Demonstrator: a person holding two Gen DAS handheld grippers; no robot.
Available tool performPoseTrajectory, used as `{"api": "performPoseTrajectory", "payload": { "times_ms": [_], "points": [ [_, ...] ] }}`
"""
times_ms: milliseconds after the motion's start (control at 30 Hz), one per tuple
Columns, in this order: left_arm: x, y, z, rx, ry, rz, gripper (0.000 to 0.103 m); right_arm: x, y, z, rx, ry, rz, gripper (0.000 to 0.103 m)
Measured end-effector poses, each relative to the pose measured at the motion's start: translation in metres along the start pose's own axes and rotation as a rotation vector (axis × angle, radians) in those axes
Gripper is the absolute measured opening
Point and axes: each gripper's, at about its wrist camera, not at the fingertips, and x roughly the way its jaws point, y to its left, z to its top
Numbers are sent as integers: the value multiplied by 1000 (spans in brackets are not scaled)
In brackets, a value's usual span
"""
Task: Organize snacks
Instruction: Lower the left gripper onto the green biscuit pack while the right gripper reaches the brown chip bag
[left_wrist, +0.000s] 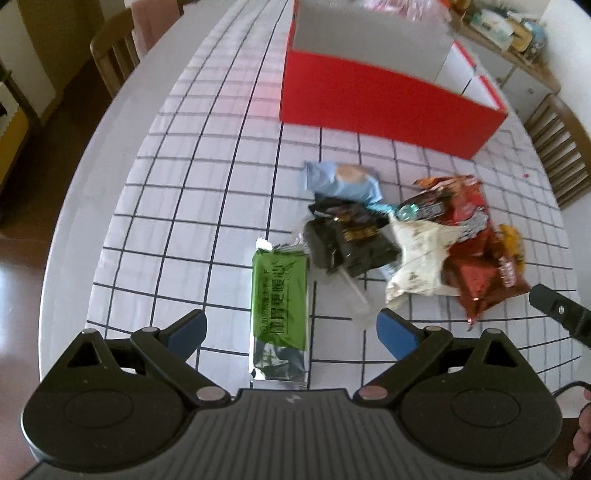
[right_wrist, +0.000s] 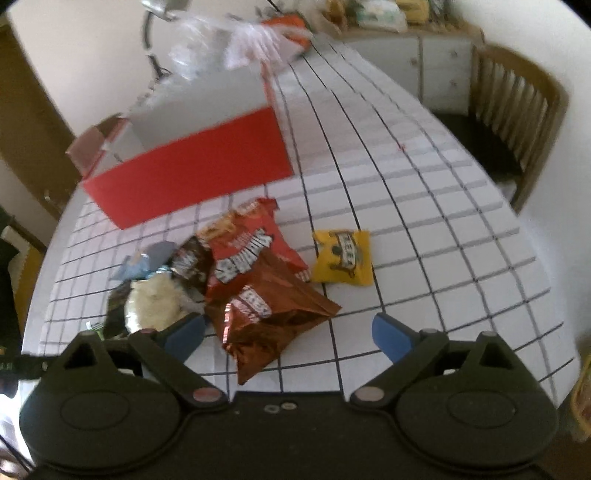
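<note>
A pile of snack packs lies on the grid-patterned table. In the left wrist view a green pack (left_wrist: 279, 302) lies lengthwise between the wide-apart fingers of my open left gripper (left_wrist: 291, 332), beside a black pack (left_wrist: 351, 240), a white pack (left_wrist: 417, 258), a light blue pack (left_wrist: 343, 181) and red bags (left_wrist: 476, 266). In the right wrist view my open right gripper (right_wrist: 288, 332) hovers over a brown-red bag (right_wrist: 269, 314); a red bag (right_wrist: 251, 247) and a yellow pack (right_wrist: 343, 256) lie further off. The open red box (left_wrist: 384, 103) (right_wrist: 184, 173) with white inner walls stands behind the pile.
Wooden chairs stand at the table's left (left_wrist: 114, 55) and right (right_wrist: 513, 110). A cabinet (right_wrist: 417, 62) with clutter on top lines the far wall. A clear plastic bag (right_wrist: 236, 40) sits behind the box. Part of the right gripper (left_wrist: 561, 314) shows at the left view's right edge.
</note>
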Motion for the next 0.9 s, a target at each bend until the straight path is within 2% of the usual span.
{"api": "performPoseTrajectory", "payload": {
  "times_ms": [300, 400, 467, 600, 700, 800, 900],
  "points": [
    [37, 7, 5, -42, 91, 4, 97, 39, 0, 7, 214, 89, -25, 98],
    [43, 6, 5, -30, 98, 7, 95, 47, 2, 9, 245, 95, -36, 97],
    [47, 7, 6, -28, 98, 6, 94, 52, 5, 11, 250, 103, -39, 94],
    [55, 12, 8, -32, 105, 12, 86, 58, 9, 11, 247, 115, -35, 87],
    [60, 14, 8, -32, 115, 24, 84, 61, 9, 11, 257, 121, -28, 83],
    [64, 15, 8, -38, 125, 20, 74, 61, 7, 10, 263, 119, -22, 79],
    [66, 14, 7, -33, 120, 24, 69, 62, 6, 10, 269, 118, -7, 71]
  ]
}}
